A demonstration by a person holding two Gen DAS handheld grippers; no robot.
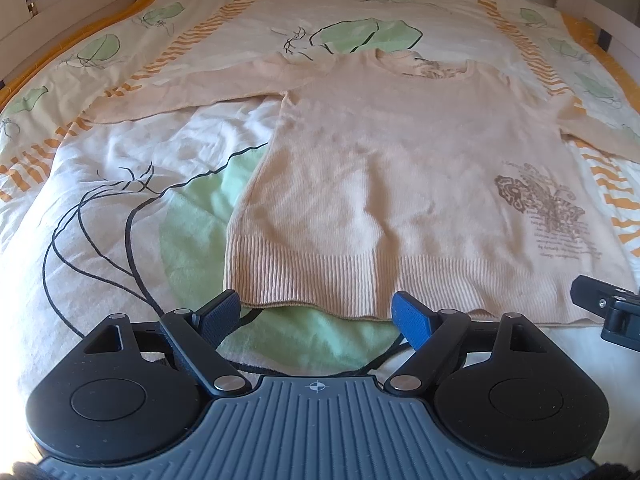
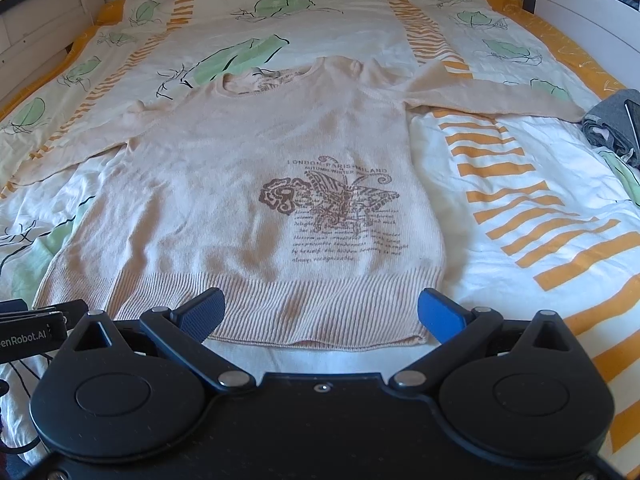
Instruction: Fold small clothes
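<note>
A peach knitted sweater [image 1: 380, 168] [image 2: 240, 184] lies flat on the bed, front up, with a brown butterfly print [image 2: 332, 200] low on its right side. Both sleeves are spread out sideways. Its ribbed hem [image 1: 320, 280] faces me. My left gripper [image 1: 316, 314] hovers open just before the hem's left half, with nothing between its fingers. My right gripper [image 2: 320, 312] is open too, above the hem's right half, its pads apart from the cloth. Part of the right gripper [image 1: 608, 312] shows at the edge of the left wrist view.
The bedcover [image 1: 160, 220] [image 2: 520, 200] is cream with green leaves and orange stripes. A grey folded garment [image 2: 612, 124] lies at the bed's right side. White bed rails [image 2: 580, 4] run along the far end and the sides.
</note>
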